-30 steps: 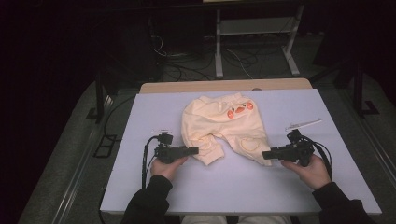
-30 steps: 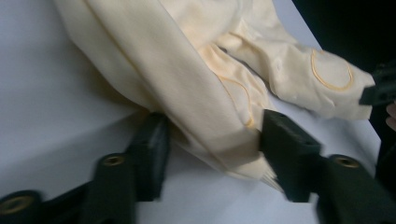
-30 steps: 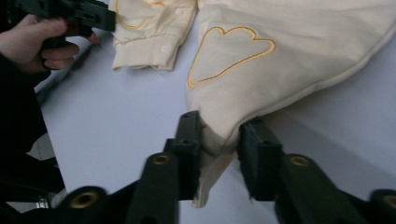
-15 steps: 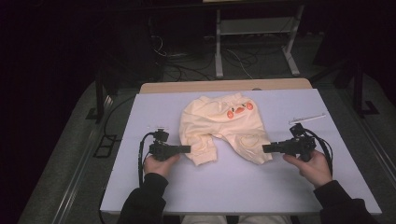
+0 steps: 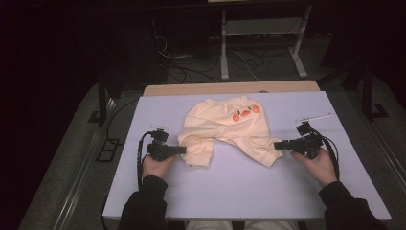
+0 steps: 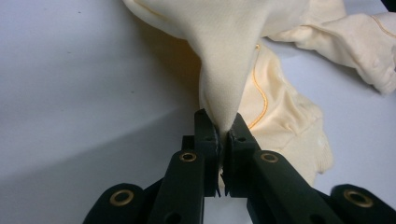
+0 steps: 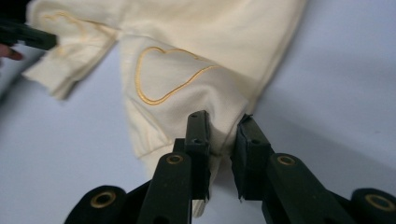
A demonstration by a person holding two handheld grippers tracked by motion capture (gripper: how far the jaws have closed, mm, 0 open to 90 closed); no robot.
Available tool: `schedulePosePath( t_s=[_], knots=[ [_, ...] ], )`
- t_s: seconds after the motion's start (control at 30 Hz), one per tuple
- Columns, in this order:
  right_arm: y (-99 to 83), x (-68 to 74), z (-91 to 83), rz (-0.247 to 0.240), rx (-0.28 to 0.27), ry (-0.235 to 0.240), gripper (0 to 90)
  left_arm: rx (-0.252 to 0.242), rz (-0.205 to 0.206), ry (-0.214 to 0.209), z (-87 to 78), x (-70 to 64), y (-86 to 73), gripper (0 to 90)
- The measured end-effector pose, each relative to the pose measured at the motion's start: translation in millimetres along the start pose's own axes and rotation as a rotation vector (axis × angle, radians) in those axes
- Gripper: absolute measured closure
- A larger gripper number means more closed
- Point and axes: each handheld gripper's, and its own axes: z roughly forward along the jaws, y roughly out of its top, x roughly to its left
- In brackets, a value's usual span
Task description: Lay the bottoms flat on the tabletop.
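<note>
A: Cream trousers (image 5: 225, 128) lie mid-table. Left gripper (image 6: 223, 140) is clamped on a pinch of the left leg.

B: Right gripper (image 7: 223, 140) straddles the right cuff, jaws apart. Looks like a grasping step; closing comes next.

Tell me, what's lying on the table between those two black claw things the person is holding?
Between the left gripper and the right gripper, the high view shows the cream-yellow fabric baby trousers spread on the pale lavender table.
</note>
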Motion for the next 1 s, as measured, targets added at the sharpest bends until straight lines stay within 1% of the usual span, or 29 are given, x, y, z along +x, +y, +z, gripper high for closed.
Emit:
schedulePosePath(
  t_s=[0.07,0.13,0.2,0.27,0.33,0.43,0.5,0.6,0.67,0.73,0.8,0.87,1.0],
  knots=[
    [1.0,-5.4,5.4,0.008,0.008,-0.019,76.5,-0.001,0.0,0.002,0.7,1.9,0.3,84.5],
    [2.0,-7.9,10.7,0.002,0.024,-0.044,76.4,-0.004,-0.003,0.004,1.7,3.0,0.0,84.5],
    [2.1,-8.8,14.7,-0.003,0.036,-0.056,76.0,0.0,0.001,0.009,2.7,2.8,-0.5,84.3],
    [1.6,-7.3,15.5,-0.006,0.043,-0.062,74.8,0.0,0.006,0.011,2.5,2.4,-0.6,84.2],
    [1.5,-4.8,11.5,-0.016,0.036,-0.067,71.4,-0.002,0.005,0.008,2.3,2.5,-0.7,84.3],
    [2.0,1.3,0.8,-0.044,-0.001,-0.083,62.3,-0.004,0.002,-0.001,2.0,3.1,-0.9,84.3],
    [3.4,6.5,-8.9,-0.065,-0.036,-0.089,57.1,-0.006,0.0,-0.005,1.7,2.9,-0.9,84.2],
    [6.2,16.2,-22.5,-0.091,-0.084,-0.09,53.8,-0.006,-0.002,-0.007,1.9,3.0,-0.9,84.2],
    [7.9,25.5,-30.5,-0.119,-0.112,-0.071,53.1,-0.005,-0.003,-0.008,1.9,3.1,-0.9,84.2],
    [8.2,33.8,-32.8,-0.144,-0.123,-0.041,53.1,-0.006,-0.004,-0.009,1.9,3.3,-0.9,84.2],
    [7.4,40.5,-30.4,-0.165,-0.108,-0.011,53.0,-0.006,-0.006,-0.01,2.0,3.5,-0.9,84.2],
    [5.7,47.4,-23.4,-0.184,-0.08,0.019,53.1,-0.005,-0.007,-0.011,2.0,3.6,-0.9,84.1],
    [2.6,53.2,-8.6,-0.205,-0.04,0.084,54.3,-0.005,-0.01,-0.014,2.1,4.2,-1.0,84.1]
  ],
)
